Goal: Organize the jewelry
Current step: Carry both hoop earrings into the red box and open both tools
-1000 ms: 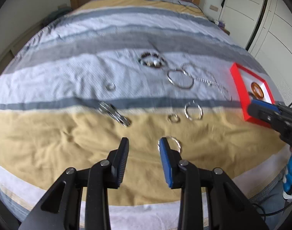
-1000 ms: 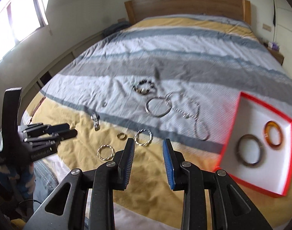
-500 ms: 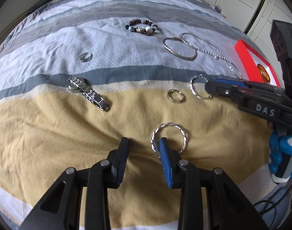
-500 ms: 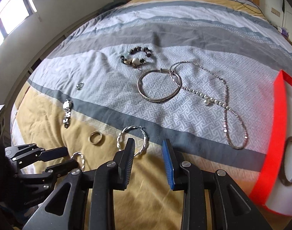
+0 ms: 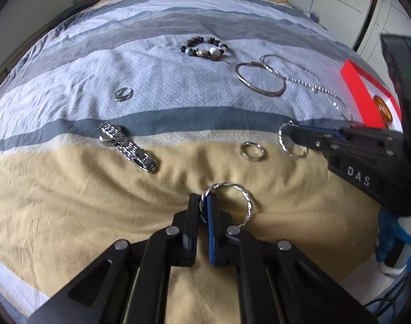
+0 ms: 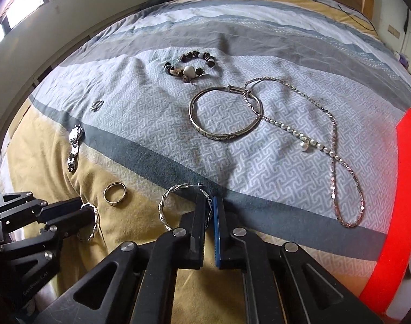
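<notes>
Between each gripper's (image 5: 204,202) closed fingers, a twisted hoop (image 5: 240,193).

Bedspread (image 5: 70,216): all jewelry lies on it.
Near edge: two twisted hoops (image 5: 232,197) (image 6: 175,205), a plain ring (image 5: 251,151) between them.
Left: watch (image 5: 127,145), small ring (image 5: 123,93) behind it.
Behind: bangle (image 6: 225,113), bead bracelet (image 6: 190,64) beyond it.
Right: necklace (image 6: 332,145) overlapping the bangle, tray (image 6: 405,189) at the far right.
</notes>
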